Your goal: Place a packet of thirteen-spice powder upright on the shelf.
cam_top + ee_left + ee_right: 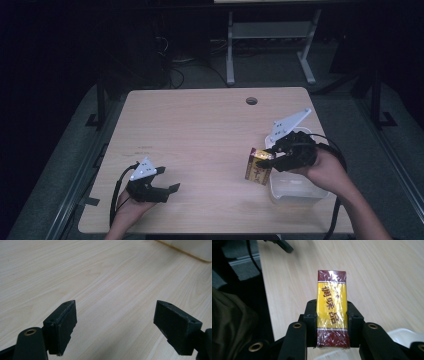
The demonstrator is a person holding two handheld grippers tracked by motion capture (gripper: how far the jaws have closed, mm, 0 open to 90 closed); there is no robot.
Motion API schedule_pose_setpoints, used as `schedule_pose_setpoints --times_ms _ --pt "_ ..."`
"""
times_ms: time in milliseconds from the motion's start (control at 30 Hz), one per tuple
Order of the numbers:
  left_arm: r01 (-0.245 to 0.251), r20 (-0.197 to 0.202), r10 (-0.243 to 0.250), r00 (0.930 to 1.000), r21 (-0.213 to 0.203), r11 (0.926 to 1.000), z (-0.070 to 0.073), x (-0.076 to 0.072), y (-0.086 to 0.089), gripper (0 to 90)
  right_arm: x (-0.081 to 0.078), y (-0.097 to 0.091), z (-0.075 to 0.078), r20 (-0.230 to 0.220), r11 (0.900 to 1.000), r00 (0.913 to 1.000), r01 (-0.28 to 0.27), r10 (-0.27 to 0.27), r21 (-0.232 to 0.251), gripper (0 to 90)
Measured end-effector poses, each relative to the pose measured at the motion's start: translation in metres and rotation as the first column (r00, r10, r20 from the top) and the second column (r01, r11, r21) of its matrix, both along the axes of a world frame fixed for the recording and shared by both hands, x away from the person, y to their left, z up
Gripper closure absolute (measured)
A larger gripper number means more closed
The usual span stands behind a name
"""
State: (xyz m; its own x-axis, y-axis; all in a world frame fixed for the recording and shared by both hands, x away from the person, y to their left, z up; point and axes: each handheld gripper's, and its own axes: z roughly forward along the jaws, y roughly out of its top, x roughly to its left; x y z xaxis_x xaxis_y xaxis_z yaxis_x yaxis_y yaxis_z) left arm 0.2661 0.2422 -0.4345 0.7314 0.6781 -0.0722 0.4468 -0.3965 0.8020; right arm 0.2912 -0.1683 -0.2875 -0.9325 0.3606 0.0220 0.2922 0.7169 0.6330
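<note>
1. The yellow-and-maroon packet (332,312), wrapped in shiny clear film and printed with red characters, sat clamped between the two jaws of the right tool (332,322), which pressed on its long sides.
2. In the high view the packet (258,167) was at the right side of the worktop (200,130), toward the near edge, just left of the person's right hand (300,155) and the right tool (270,157).
3. A translucent white container (295,190) stood just beside the packet, to its right and nearer, partly under the right hand.
4. The left tool (167,192) lay well apart at the near left of the worktop, with the left hand (132,202) behind it.
5. In the left gripper view the left tool (115,325) had its jaws spread wide with only bare wood grain between them, gripping nothing.
6. A round hole (251,101) marked the far edge of the worktop.
</note>
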Motion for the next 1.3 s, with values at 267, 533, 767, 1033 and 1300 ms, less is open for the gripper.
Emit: schedule_pose_setpoints --times_ms 267,533,767,1033,1300 --pt "-0.008 -0.008 0.008 0.9999 -0.007 0.9999 -0.001 0.002 0.002 18.3 0.005 -0.021 0.000 0.017 0.9993 0.9996 0.024 -0.023 -0.027 68.2" --pt "-0.015 -0.011 0.015 0.9998 -0.018 0.9997 -0.002 0.003 0.004 18.4 0.014 -0.042 0.000 0.027 0.9972 0.9979 0.060 -0.059 -0.044 68.2" --pt "-0.017 -0.011 0.017 0.9998 -0.021 0.9996 -0.002 0.003 0.005 18.4 0.019 -0.056 -0.003 0.043 0.9943 0.9955 0.088 -0.085 -0.060 68.1" --pt "-0.022 -0.007 0.022 0.9997 -0.023 0.9995 -0.002 0.004 0.006 18.3 0.021 -0.068 -0.011 0.036 0.9909 0.9935 0.110 -0.108 -0.077 68.1" --pt "-0.035 -0.005 0.035 0.9994 -0.037 0.9987 -0.001 0.005 0.010 18.4 0.021 -0.071 -0.016 0.028 0.9908 0.9936 0.111 -0.110 -0.077 68.1"
